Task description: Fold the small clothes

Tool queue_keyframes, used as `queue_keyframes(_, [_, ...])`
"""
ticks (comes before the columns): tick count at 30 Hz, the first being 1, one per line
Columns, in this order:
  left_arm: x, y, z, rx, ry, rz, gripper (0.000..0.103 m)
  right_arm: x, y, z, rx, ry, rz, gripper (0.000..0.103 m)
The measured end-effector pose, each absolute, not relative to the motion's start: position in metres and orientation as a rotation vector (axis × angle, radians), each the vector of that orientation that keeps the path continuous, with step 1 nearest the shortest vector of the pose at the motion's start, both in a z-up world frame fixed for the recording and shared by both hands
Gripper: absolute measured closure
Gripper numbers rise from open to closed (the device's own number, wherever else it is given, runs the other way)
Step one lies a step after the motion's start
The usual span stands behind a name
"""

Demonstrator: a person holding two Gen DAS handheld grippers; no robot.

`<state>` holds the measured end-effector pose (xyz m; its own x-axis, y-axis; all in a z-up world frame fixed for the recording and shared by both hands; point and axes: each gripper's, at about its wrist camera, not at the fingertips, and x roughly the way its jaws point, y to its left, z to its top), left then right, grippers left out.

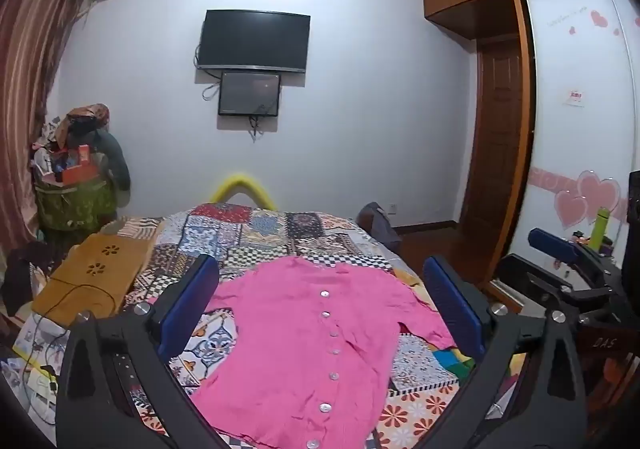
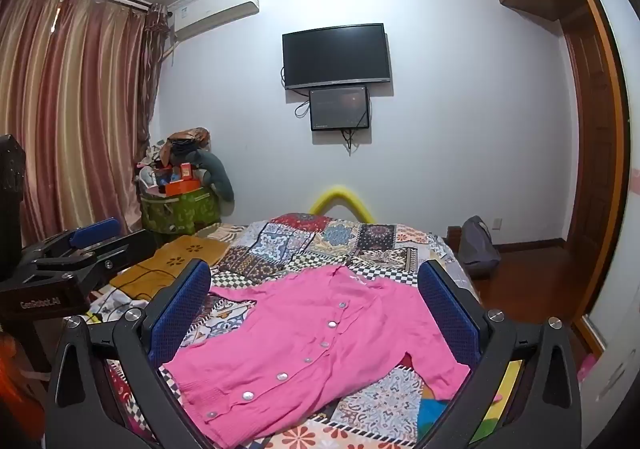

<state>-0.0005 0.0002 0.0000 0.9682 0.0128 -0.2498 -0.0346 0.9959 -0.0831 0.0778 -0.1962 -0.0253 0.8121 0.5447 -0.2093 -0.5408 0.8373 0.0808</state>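
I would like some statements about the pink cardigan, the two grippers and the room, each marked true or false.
1. The pink cardigan lies spread on the patchwork bedspread. True.
2. The left gripper is shut on a sleeve. False: it is open and holds nothing.
3. The right gripper is open. True.
4. The cardigan is already folded in half. False: it lies flat, buttons showing.
5. A television hangs on the wall. True.
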Motion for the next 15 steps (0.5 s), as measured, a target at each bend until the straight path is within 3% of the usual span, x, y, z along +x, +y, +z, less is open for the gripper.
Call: queue_keyframes(15, [0.004, 0.003, -0.004, -0.072, 0.265, 0.013, 0.000, 0.082, -0.194, -0.026, 0.015, 0.244, 0.581, 0.000])
